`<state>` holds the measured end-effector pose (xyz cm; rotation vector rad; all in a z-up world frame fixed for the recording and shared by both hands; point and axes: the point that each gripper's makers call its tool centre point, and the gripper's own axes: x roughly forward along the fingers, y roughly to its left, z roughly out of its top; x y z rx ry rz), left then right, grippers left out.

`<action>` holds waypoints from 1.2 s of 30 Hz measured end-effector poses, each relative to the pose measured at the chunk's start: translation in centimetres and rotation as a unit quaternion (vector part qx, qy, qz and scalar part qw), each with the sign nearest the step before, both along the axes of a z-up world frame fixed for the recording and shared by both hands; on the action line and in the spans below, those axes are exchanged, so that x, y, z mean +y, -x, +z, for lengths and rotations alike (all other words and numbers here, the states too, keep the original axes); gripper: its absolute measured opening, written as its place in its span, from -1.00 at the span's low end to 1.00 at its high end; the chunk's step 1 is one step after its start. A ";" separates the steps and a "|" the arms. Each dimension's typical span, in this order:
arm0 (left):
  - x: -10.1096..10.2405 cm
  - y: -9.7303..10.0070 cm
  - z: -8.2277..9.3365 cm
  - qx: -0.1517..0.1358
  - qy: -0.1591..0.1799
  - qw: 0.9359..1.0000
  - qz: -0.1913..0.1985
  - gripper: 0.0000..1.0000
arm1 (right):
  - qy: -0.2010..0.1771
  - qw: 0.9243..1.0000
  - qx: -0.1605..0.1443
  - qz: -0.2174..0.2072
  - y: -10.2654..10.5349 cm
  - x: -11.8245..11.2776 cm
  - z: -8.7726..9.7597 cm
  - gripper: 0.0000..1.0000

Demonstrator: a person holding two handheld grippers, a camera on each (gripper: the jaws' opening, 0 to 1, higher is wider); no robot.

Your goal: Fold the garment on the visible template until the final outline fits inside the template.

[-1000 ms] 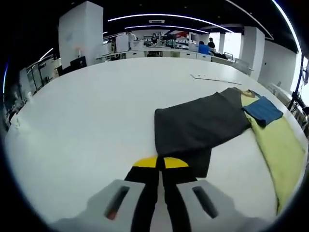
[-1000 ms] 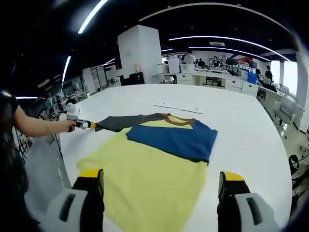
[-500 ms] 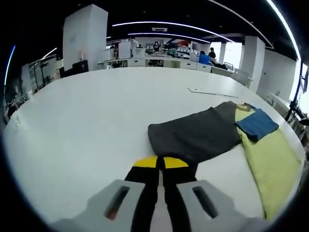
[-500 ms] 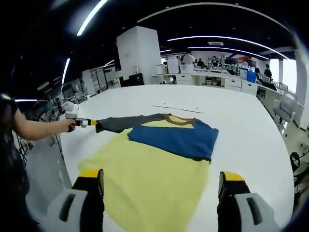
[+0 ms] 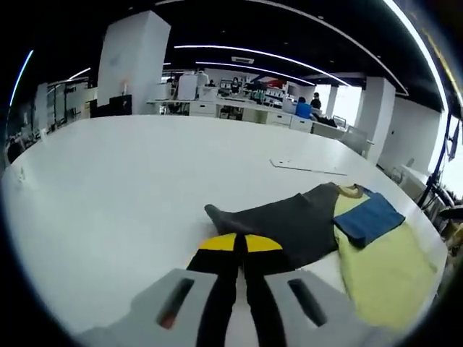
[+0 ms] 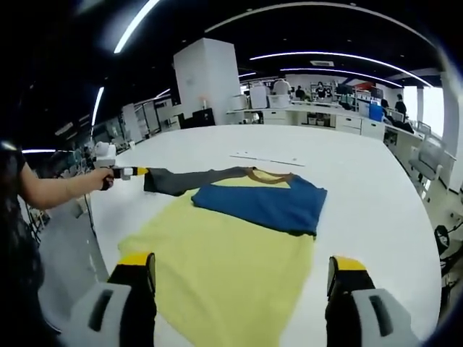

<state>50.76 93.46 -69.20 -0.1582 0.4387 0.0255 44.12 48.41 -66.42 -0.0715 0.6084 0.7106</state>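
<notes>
We log: left gripper (image 5: 239, 244) — jaws clenched on the garment's (image 6: 231, 246) dark sleeve (image 5: 289, 220) near the table's (image 5: 108, 188) edge; right gripper (image 6: 242, 278) — jaws wide apart, grasping nothing, above its yellow body.

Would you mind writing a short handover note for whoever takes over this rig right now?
Left gripper: shut on the dark grey sleeve, holding its cuff lifted off the white table.
Right gripper: open, hovering over the yellow body of the garment.
Done: the blue sleeve is already folded across the chest.
Left: fold the grey sleeve inward, then fold the body. I cannot make out the template outline, so check fit before stopping.
</notes>
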 end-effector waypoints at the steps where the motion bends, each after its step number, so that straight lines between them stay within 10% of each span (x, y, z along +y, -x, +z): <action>1: -0.1 -0.1 0.3 -0.004 -0.002 1.000 -0.001 -1.00 | -0.001 1.000 0.000 0.000 0.0 0.0 0.0 0.99; 36: -7.4 -4.3 6.8 -0.057 -0.036 0.994 -0.082 -1.00 | -0.006 1.000 0.001 0.012 0.7 0.0 -0.7 0.99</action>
